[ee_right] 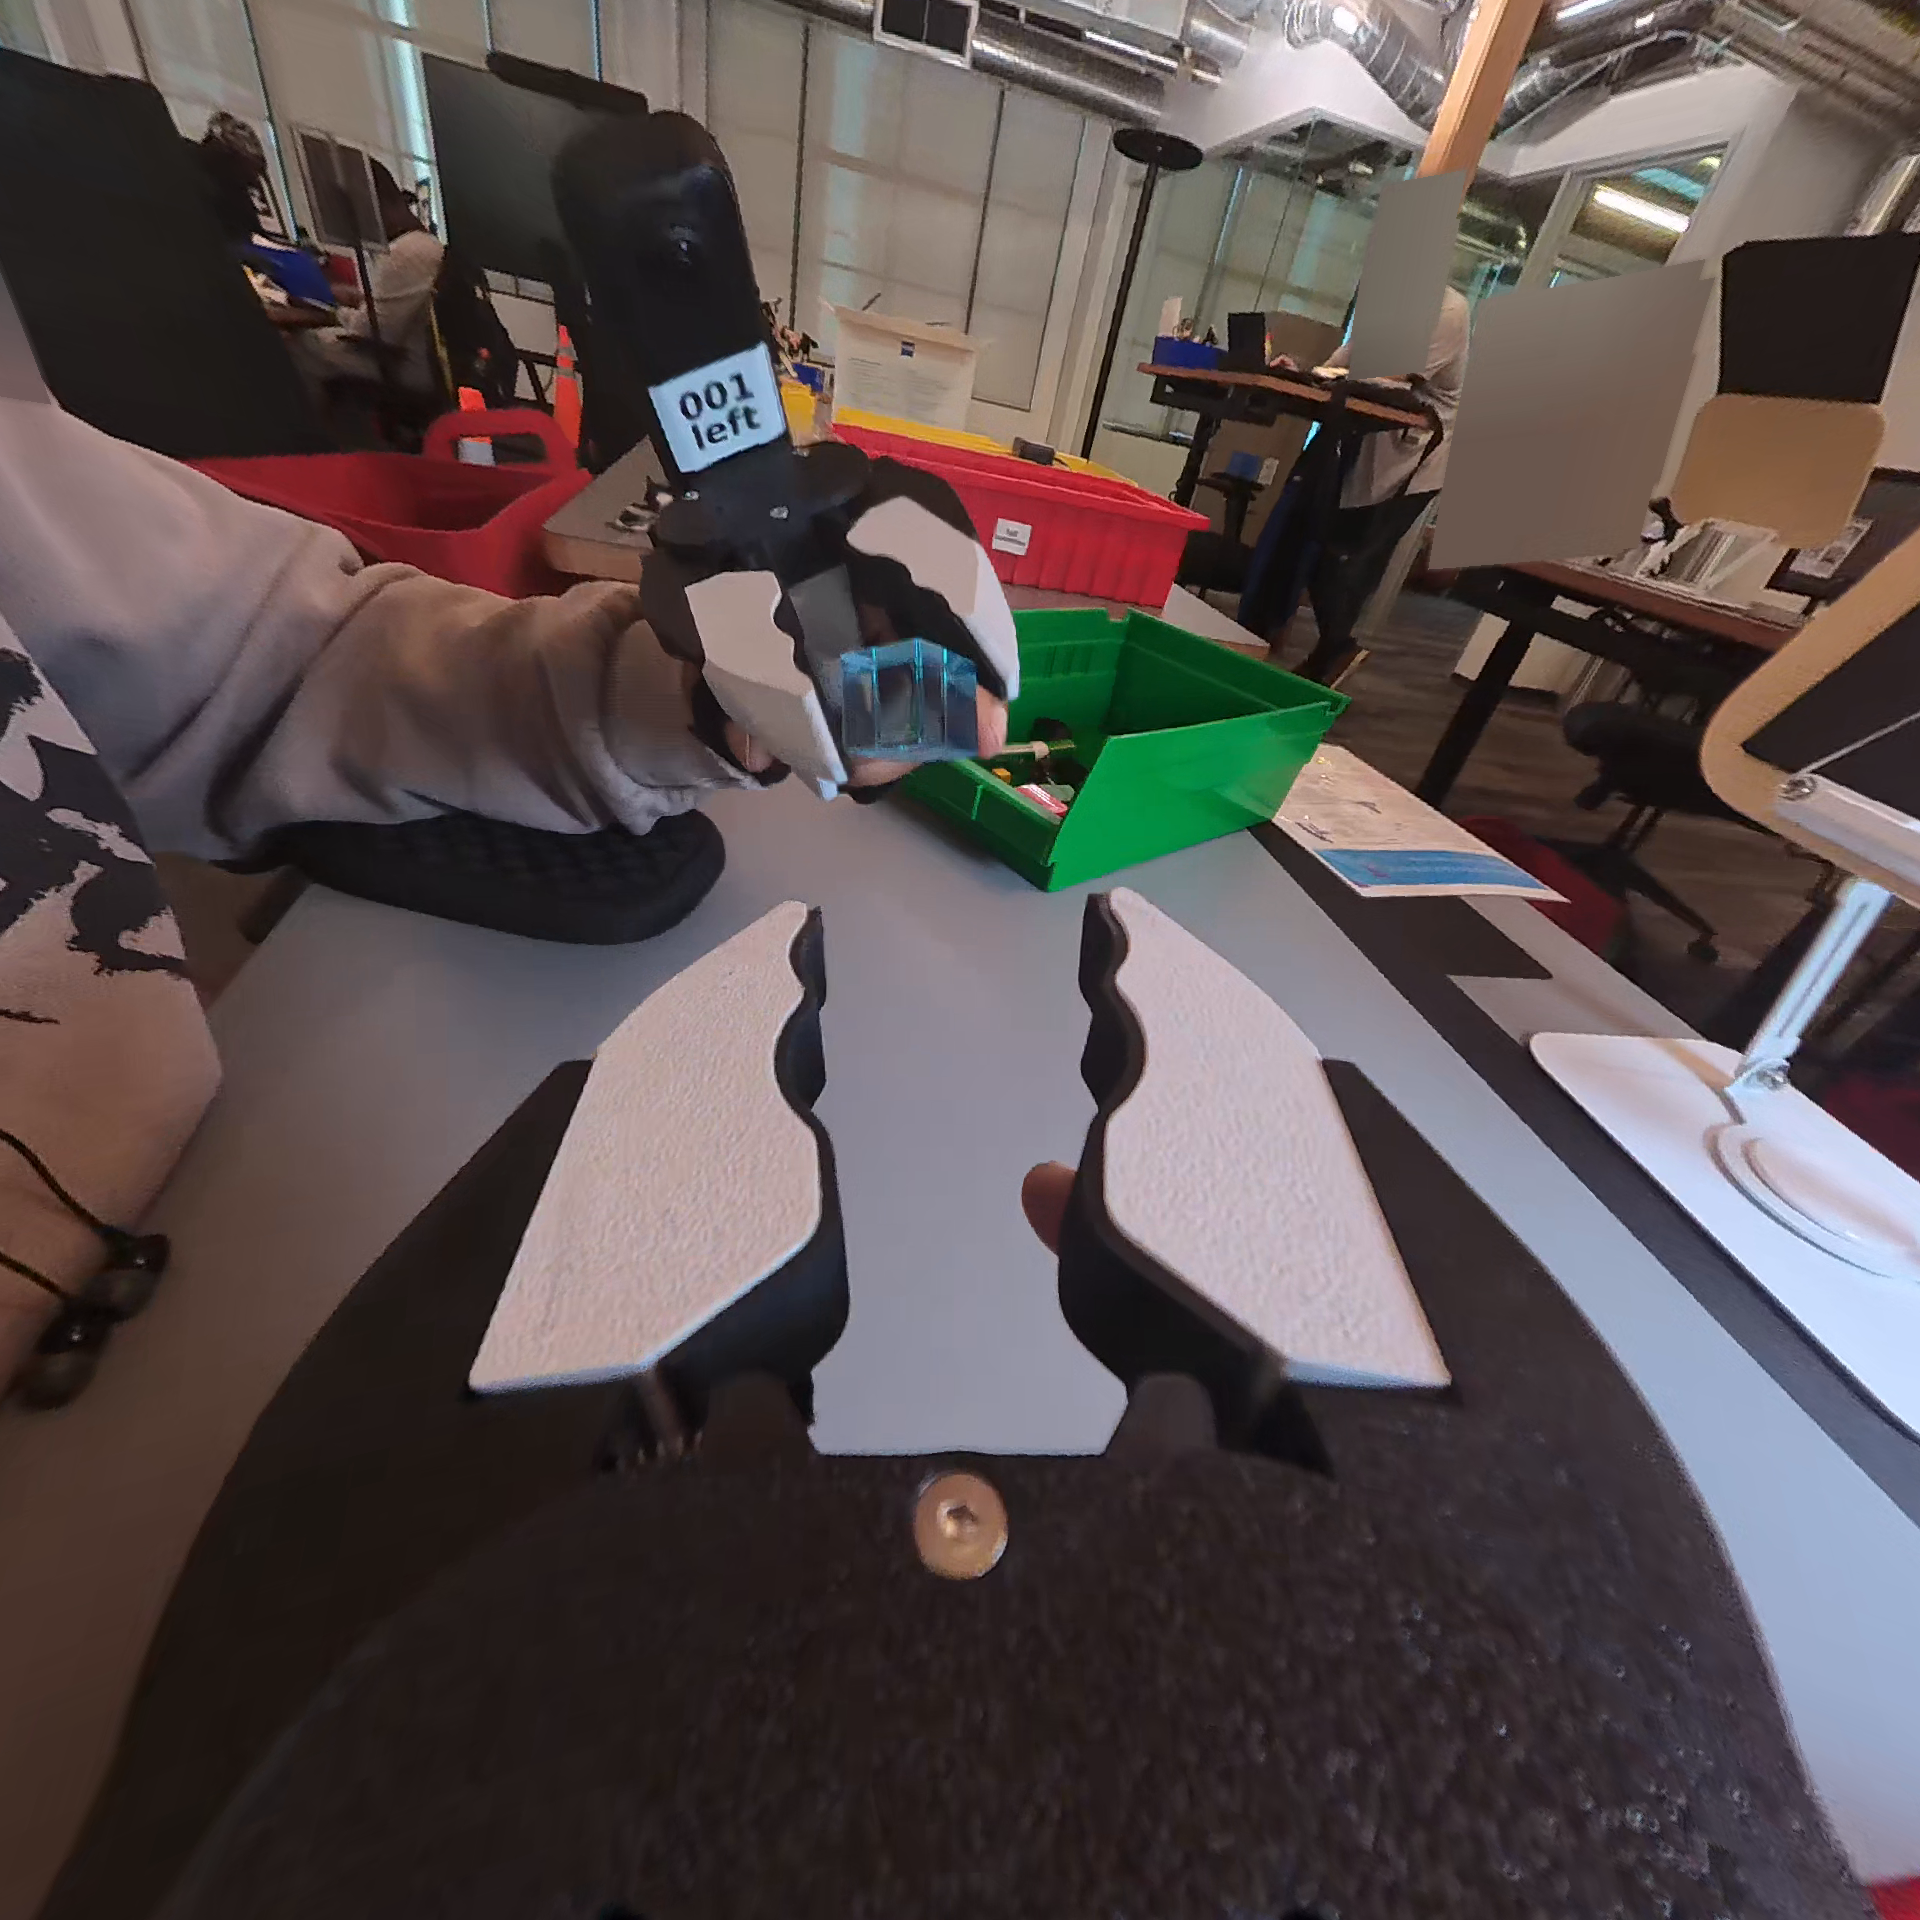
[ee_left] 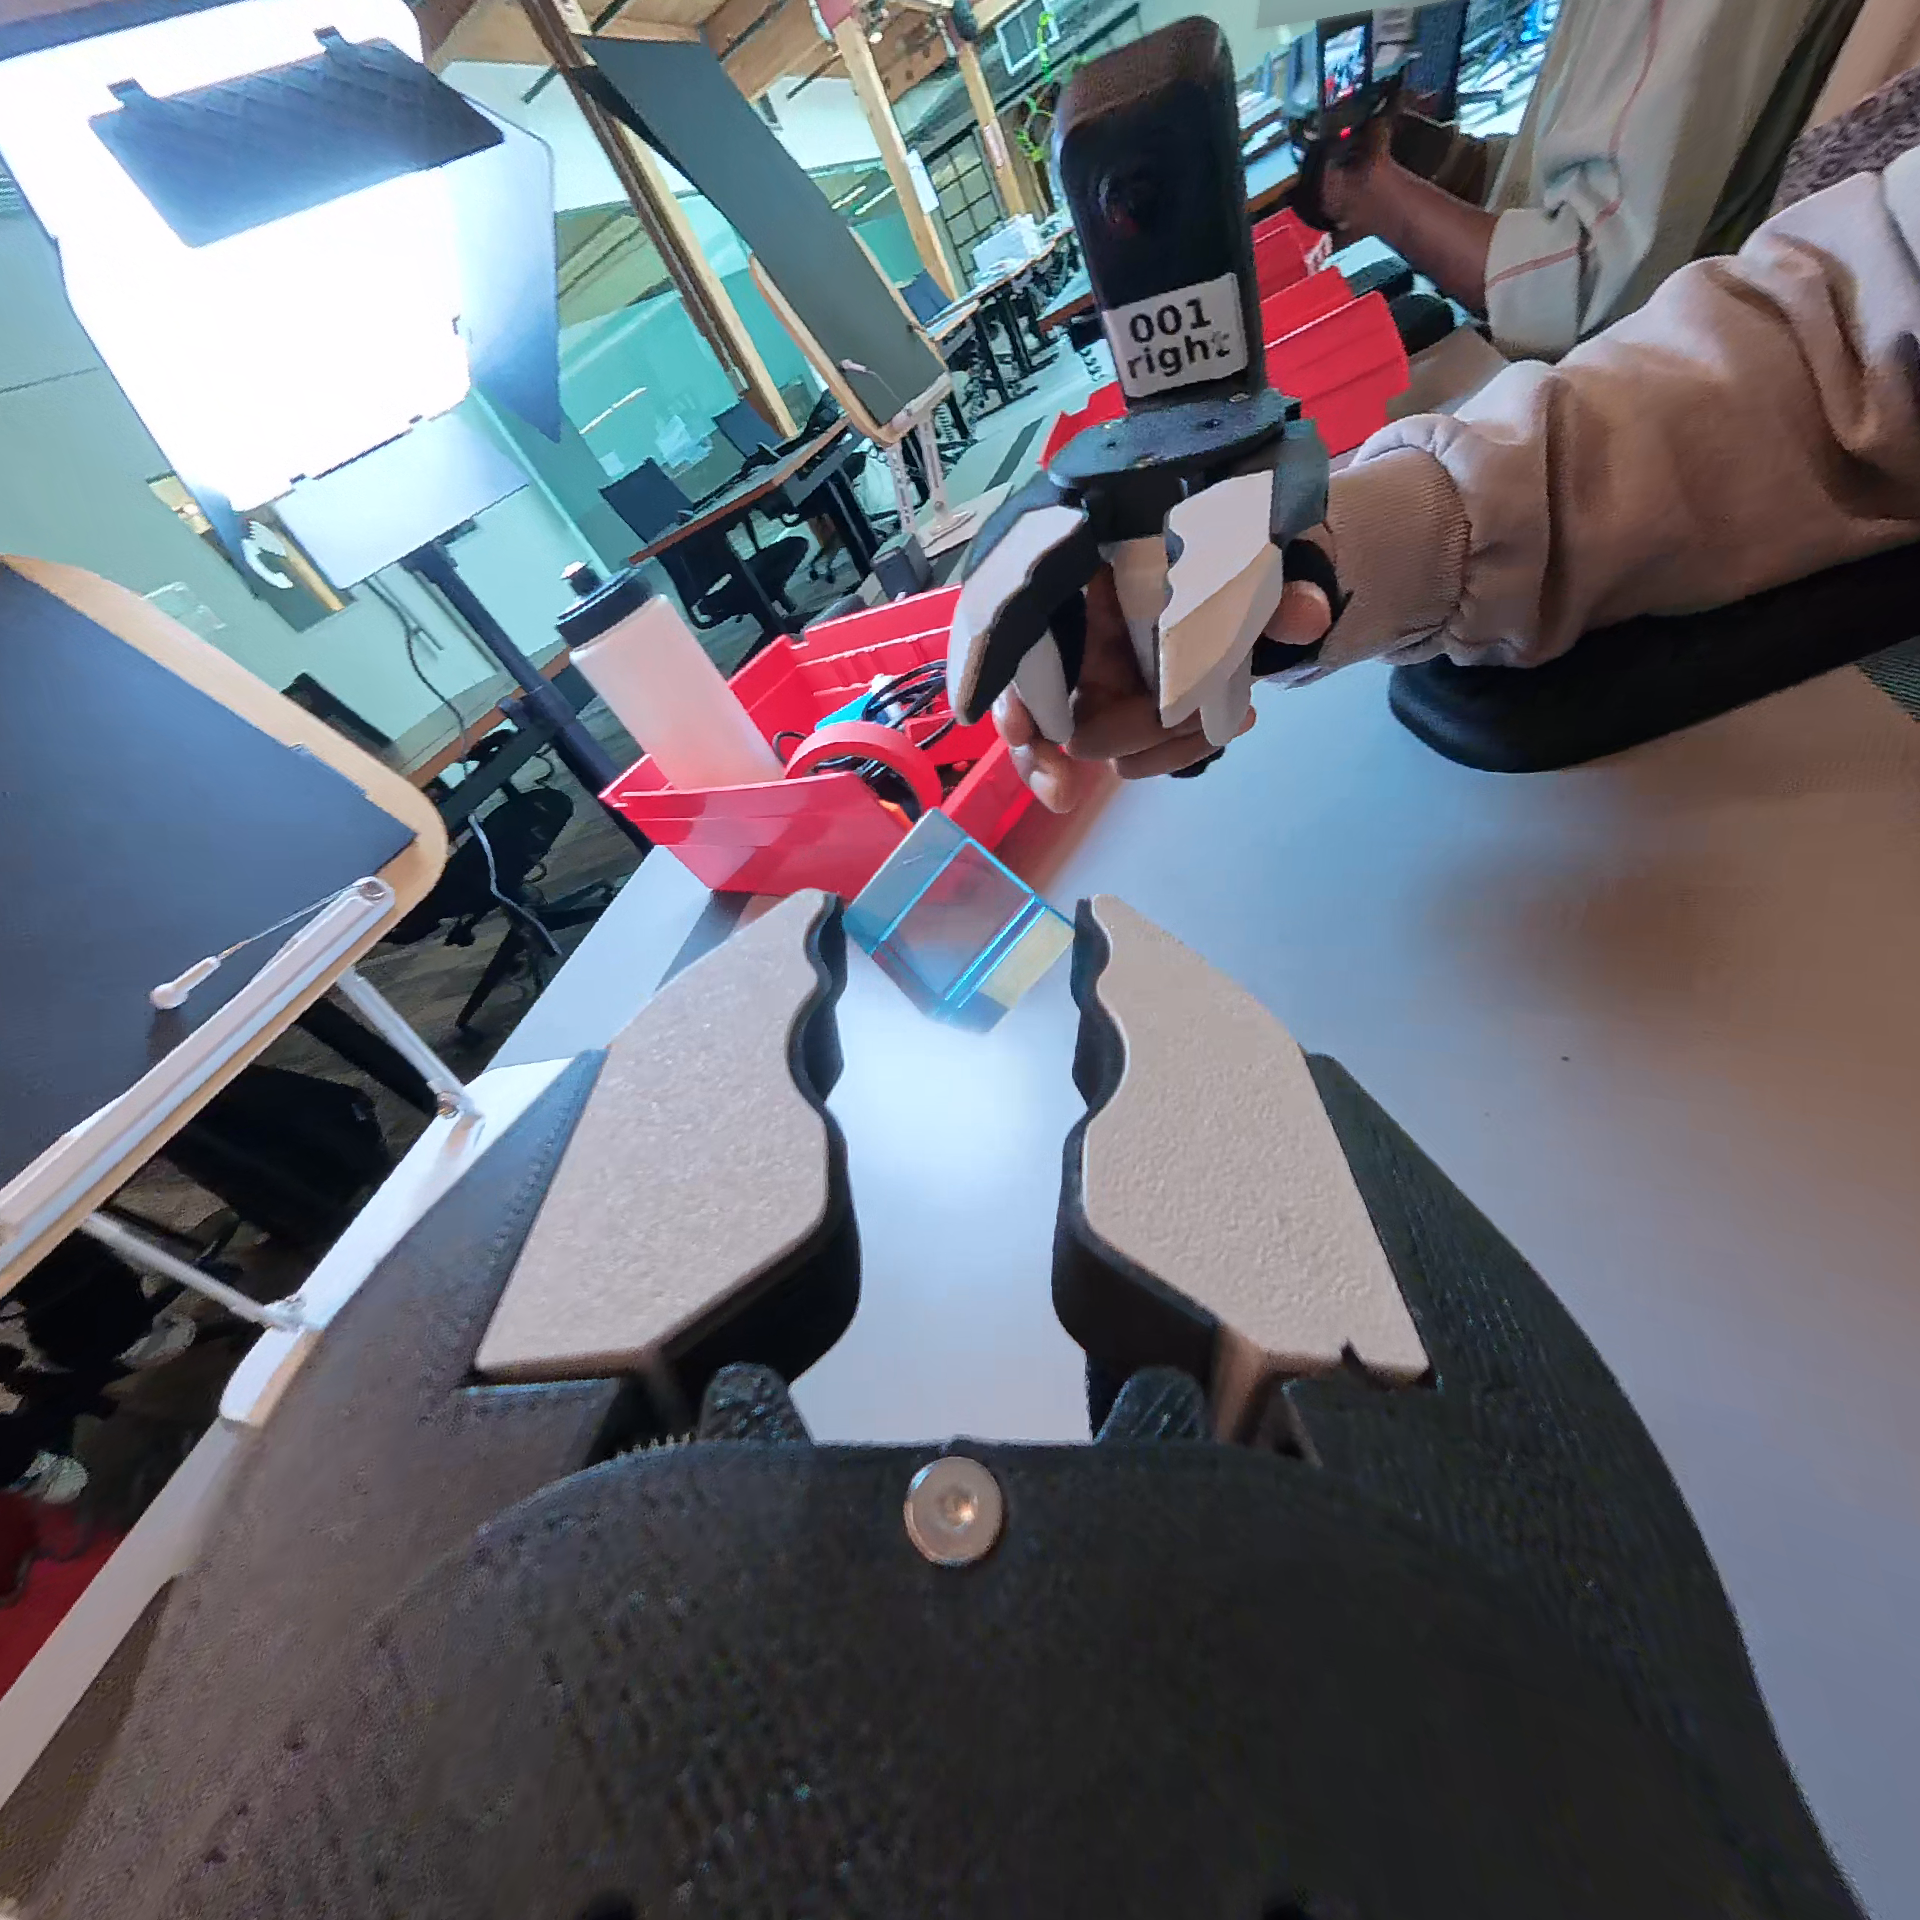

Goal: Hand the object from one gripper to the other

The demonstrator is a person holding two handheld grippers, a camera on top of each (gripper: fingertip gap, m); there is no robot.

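Note:
A clear blue block (ee_left: 956, 935) is clamped between the tips of my left gripper (ee_left: 956, 920), which holds it above the grey table (ee_left: 1455, 1039). In the right wrist view the left gripper (ee_right: 914, 732) is up in the air at centre left, with the blue block (ee_right: 909, 696) at its fingertips. My right gripper (ee_right: 951, 925) is open and empty, pointing toward the left gripper from a short distance. It also shows in the left wrist view (ee_left: 1101, 665), raised beyond the block with its jaws apart.
A red bin (ee_left: 810, 821) with a tape roll and a white bottle (ee_left: 665, 686) stands at the table's far edge. A green bin (ee_right: 1164, 727), a paper sheet (ee_right: 1392, 842), a white lamp base (ee_right: 1766, 1153) and a black arm pad (ee_right: 499, 873) also lie on the table. Tip to tip, the grippers are about 7 cm apart.

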